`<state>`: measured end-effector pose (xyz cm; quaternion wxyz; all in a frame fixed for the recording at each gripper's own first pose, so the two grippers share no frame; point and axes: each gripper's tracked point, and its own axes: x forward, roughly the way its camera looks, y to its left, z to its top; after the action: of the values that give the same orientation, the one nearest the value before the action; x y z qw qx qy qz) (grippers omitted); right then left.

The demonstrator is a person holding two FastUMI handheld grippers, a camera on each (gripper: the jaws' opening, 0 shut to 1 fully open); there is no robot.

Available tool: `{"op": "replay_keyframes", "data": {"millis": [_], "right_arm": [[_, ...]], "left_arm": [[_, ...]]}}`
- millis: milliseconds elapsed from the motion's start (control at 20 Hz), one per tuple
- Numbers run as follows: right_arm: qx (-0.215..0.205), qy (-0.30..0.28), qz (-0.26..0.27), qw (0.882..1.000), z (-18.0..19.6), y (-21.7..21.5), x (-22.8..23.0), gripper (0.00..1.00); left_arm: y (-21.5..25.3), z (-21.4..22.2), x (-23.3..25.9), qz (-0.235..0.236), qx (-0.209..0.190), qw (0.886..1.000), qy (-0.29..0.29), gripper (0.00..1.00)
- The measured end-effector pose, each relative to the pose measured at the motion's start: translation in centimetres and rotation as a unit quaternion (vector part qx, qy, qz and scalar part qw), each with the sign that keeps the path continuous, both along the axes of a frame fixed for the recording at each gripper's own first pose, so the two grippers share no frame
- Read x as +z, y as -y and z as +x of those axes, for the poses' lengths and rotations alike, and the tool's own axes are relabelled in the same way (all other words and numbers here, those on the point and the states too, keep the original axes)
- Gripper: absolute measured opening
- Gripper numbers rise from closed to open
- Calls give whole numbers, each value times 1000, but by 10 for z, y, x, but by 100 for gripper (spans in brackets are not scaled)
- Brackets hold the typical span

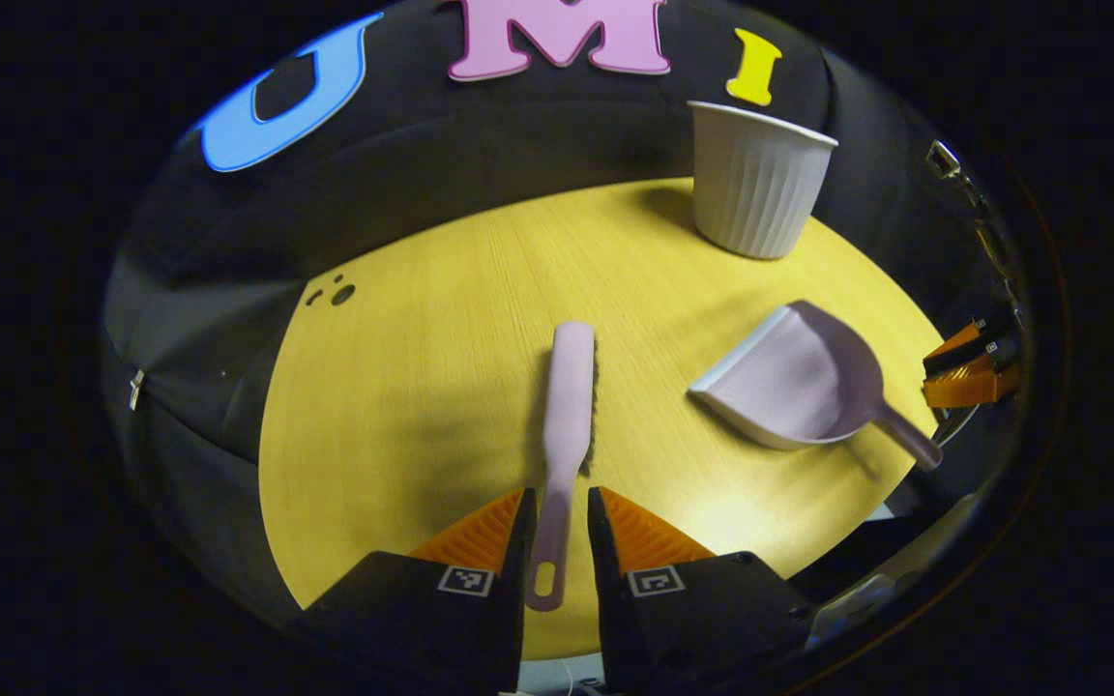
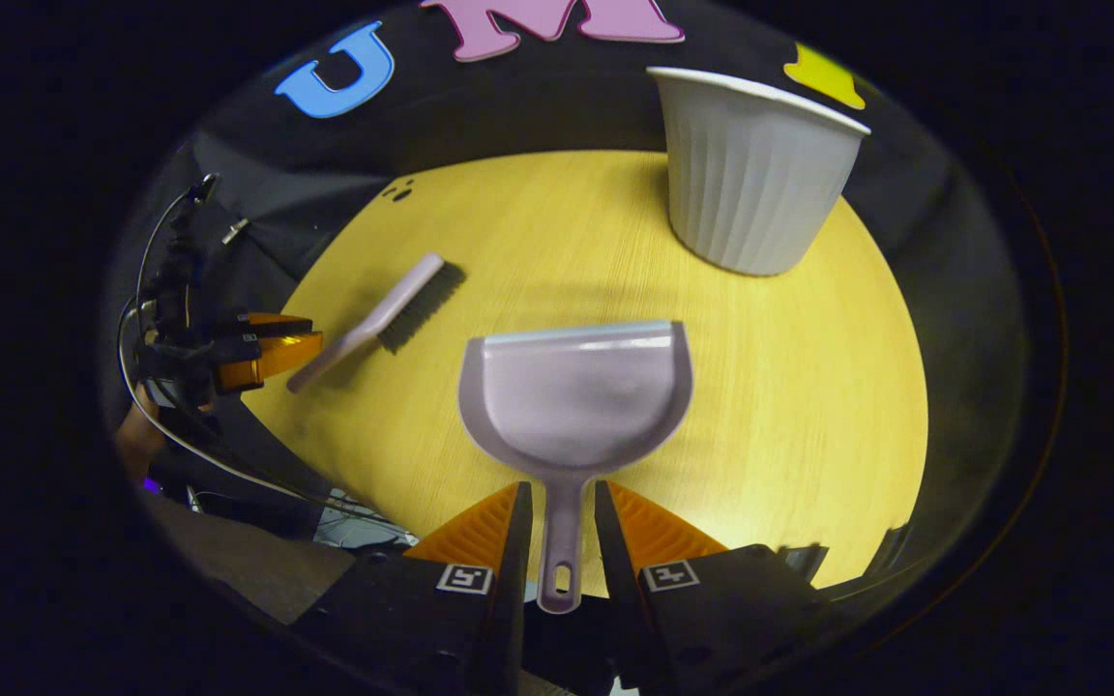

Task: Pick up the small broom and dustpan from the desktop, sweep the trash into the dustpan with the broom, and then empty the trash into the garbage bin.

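A pale lilac broom (image 1: 571,406) lies on the yellow table (image 1: 402,425), bristles to its right side. Its handle runs back between the fingers of my left gripper (image 1: 557,498), which stands open with a thin gap at the handle. The matching dustpan (image 2: 576,391) rests flat, mouth toward the far wall. Its handle lies between the fingers of my right gripper (image 2: 560,493), also open, with gaps on both sides. A few dark bits of trash (image 1: 335,290) sit at the table's far left edge. The white ribbed bin (image 2: 755,174) stands at the far right.
In the left gripper view the dustpan (image 1: 794,382) and the right gripper (image 1: 968,372) lie to the right, by the table's edge. In the right gripper view the broom (image 2: 393,314) and the left gripper (image 2: 267,353), trailing cables, lie to the left.
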<state>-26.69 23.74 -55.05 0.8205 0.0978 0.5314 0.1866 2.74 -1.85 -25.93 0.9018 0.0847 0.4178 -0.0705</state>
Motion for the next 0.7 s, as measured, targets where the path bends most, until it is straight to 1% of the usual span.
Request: {"op": "replay_keyframes", "data": {"millis": [50, 100, 150, 200, 300, 350, 450, 500, 550, 600, 700], "right_arm": [[1, 22, 1, 1000, 7, 4, 12, 42], [3, 51, 5, 999, 11, 9, 28, 42], [5, 75, 7, 997, 17, 13, 40, 42], [7, 112, 13, 994, 27, 17, 60, 42], [12, 153, 22, 988, 36, 18, 76, 41], [20, 183, 27, 983, 42, 18, 87, 41], [27, 213, 36, 976, 47, 21, 97, 41], [26, 225, 46, 973, 51, 22, 104, 41], [24, 238, 52, 969, 51, 25, 113, 41], [25, 248, 55, 967, 54, 31, 116, 41], [30, 254, 63, 965, 51, 39, 120, 41]], "left_arm": [[5, 2, 16, -7, 9, 1000, 20, 34], [10, 6, 32, -16, 17, 999, 44, 34], [20, 11, 53, -30, 24, 997, 74, 36], [29, 14, 75, -44, 29, 993, 106, 36], [43, 18, 109, -59, 39, 986, 151, 36], [51, 17, 128, -65, 42, 981, 176, 35], [63, 15, 150, -68, 43, 975, 206, 38], [71, 14, 157, -71, 43, 973, 216, 36], [76, 12, 159, -74, 44, 971, 222, 36], [82, 8, 159, -75, 47, 971, 222, 38], [94, 1, 157, -76, 53, 971, 218, 38]]}}
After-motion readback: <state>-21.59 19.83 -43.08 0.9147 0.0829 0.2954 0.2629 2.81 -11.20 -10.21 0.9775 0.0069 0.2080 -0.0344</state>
